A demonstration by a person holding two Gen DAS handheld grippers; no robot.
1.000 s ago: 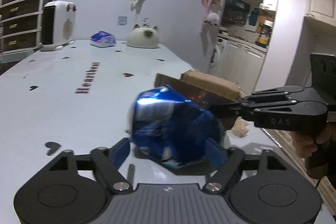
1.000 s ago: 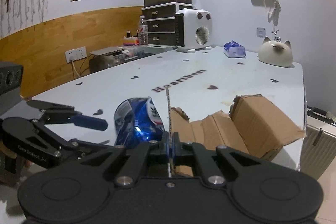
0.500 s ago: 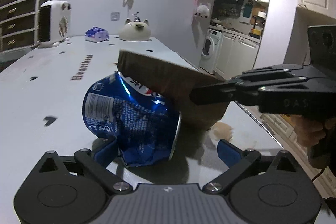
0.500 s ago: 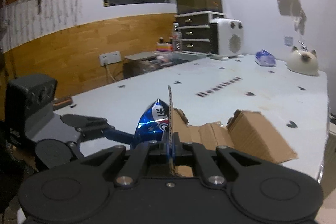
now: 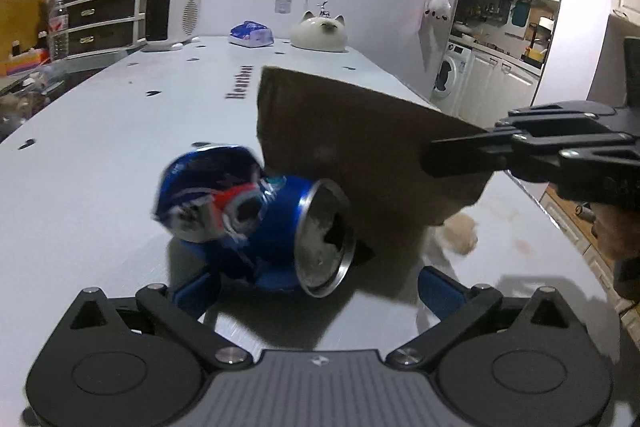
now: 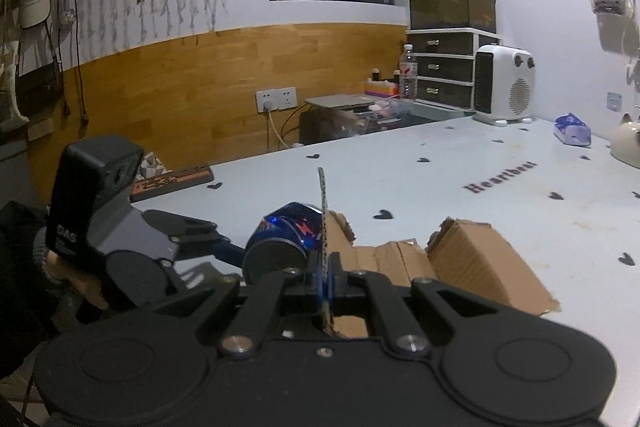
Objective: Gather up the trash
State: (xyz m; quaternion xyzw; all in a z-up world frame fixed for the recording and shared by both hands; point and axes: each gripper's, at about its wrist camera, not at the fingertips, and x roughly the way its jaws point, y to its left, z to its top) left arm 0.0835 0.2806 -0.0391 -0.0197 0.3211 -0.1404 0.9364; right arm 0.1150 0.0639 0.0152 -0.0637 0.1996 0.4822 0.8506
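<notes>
A crushed blue soda can [image 5: 256,223] lies on its side on the white table [image 5: 100,155], its open top facing me. My left gripper [image 5: 316,287] is open, its blue pads either side of the can, wide apart and loose. My right gripper [image 6: 326,283] is shut on the upright flap of a torn brown cardboard box [image 6: 472,267], which stands right beside the can [image 6: 288,239]. In the left wrist view the cardboard flap [image 5: 360,155] hangs over the can, held by the right gripper [image 5: 436,159].
At the table's far end stand a white heater [image 5: 172,11], a blue tissue pack [image 5: 250,34] and a white cat-shaped pot [image 5: 320,35]. Drawers [image 5: 100,15] stand at the back left. The table's right edge [image 5: 560,227] drops toward kitchen cabinets.
The can has tipped and rolled so its open top now faces the left gripper. The left jaws have opened wider. The right gripper has swung the cardboard flap over the can.
</notes>
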